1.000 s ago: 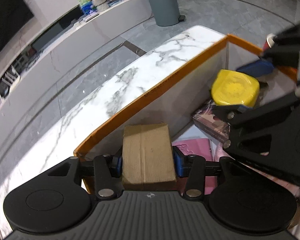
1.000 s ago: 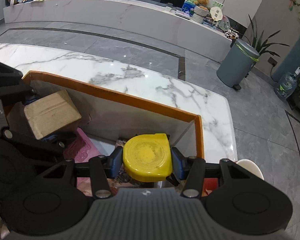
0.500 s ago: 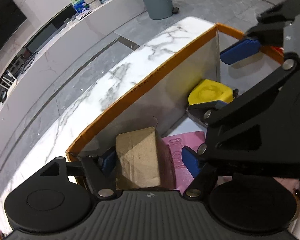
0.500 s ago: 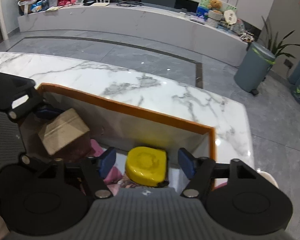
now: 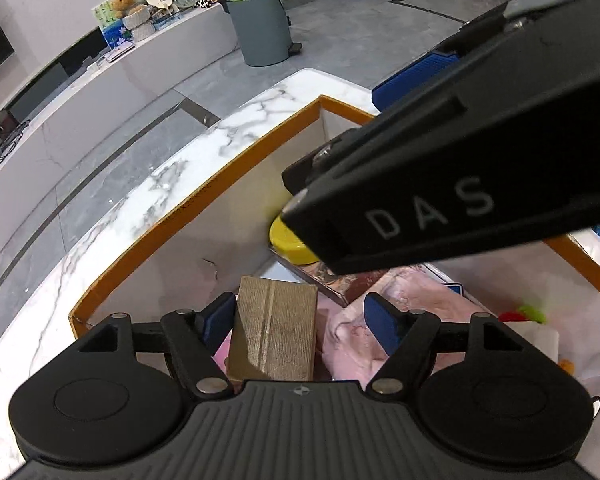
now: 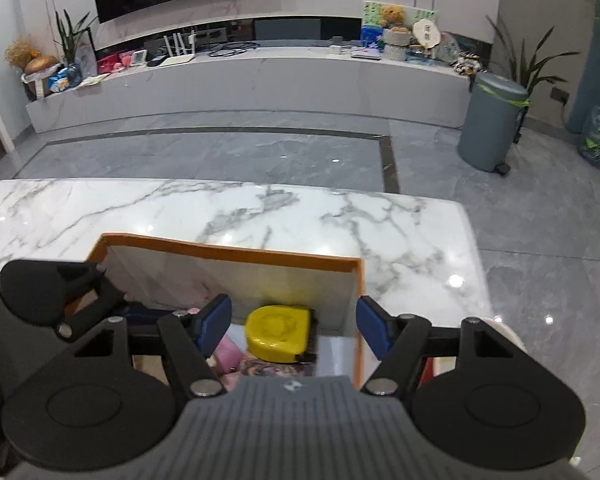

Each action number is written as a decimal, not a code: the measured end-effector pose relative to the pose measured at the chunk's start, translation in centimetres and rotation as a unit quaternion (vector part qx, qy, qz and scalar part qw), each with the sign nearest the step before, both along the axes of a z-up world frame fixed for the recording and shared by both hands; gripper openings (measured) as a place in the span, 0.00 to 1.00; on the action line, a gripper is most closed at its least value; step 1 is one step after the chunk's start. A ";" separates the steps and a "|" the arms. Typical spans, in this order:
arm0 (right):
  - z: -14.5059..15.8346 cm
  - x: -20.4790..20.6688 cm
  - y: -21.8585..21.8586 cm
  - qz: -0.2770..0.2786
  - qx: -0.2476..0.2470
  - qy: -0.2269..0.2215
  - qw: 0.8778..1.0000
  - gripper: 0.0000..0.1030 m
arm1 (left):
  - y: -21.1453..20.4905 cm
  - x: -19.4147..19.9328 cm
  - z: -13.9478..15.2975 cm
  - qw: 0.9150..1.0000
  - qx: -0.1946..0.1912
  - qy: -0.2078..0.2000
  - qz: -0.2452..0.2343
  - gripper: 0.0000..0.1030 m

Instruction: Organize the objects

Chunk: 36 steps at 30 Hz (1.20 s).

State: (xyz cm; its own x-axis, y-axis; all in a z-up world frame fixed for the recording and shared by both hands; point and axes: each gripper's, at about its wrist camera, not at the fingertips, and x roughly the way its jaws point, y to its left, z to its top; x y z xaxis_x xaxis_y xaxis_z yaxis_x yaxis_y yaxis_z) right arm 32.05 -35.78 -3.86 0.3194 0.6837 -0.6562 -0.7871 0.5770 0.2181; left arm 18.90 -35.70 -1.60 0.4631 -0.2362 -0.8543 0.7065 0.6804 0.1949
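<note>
White capital letters "D A S" printed along the flat side of the black plastic right gripper [image 5: 452, 184], readable in the left wrist view, upper right. Faint dark print along the orange top edge of the open cardboard box [image 5: 188, 216], far wall, too small to read. Dark characters on the round white fan-shaped sign [image 6: 427, 33] standing on the long white marble console at the far wall, also illegible. No other readable text, numbers or brands anywhere in either view.
</note>
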 end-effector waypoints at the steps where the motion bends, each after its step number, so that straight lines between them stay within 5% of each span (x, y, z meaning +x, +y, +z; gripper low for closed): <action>1: 0.1 0.0 -0.2 -0.001 0.001 0.001 1.000 0.69 | 0.1 -0.1 0.1 1.000 -0.001 0.003 0.001 0.82; 16: 3.6 -4.7 -3.8 -0.016 0.034 0.016 0.999 0.69 | 4.0 -2.5 6.0 0.998 -0.045 -0.017 0.032 0.82; 22: 6.8 -8.0 -6.0 -0.030 0.040 -0.001 0.999 0.79 | 5.4 -5.4 9.1 0.996 -0.067 -0.040 0.044 0.82; 32: 12.2 -14.0 -11.1 -0.072 0.100 -0.037 0.992 0.93 | 9.5 -8.8 12.9 0.974 -0.187 -0.047 0.115 0.88; 36: 12.8 -16.2 -12.7 -0.099 0.124 -0.054 0.986 0.95 | 9.9 -9.8 13.1 0.969 -0.200 -0.053 0.136 0.90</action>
State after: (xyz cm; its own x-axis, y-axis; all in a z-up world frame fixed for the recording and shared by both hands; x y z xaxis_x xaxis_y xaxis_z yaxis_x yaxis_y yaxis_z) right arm 15.85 -48.53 8.99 0.5222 0.7358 -0.4311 -0.6905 0.6615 0.2926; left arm 9.12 -25.77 11.54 0.6349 -0.3952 -0.6639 0.4805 0.8749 -0.0614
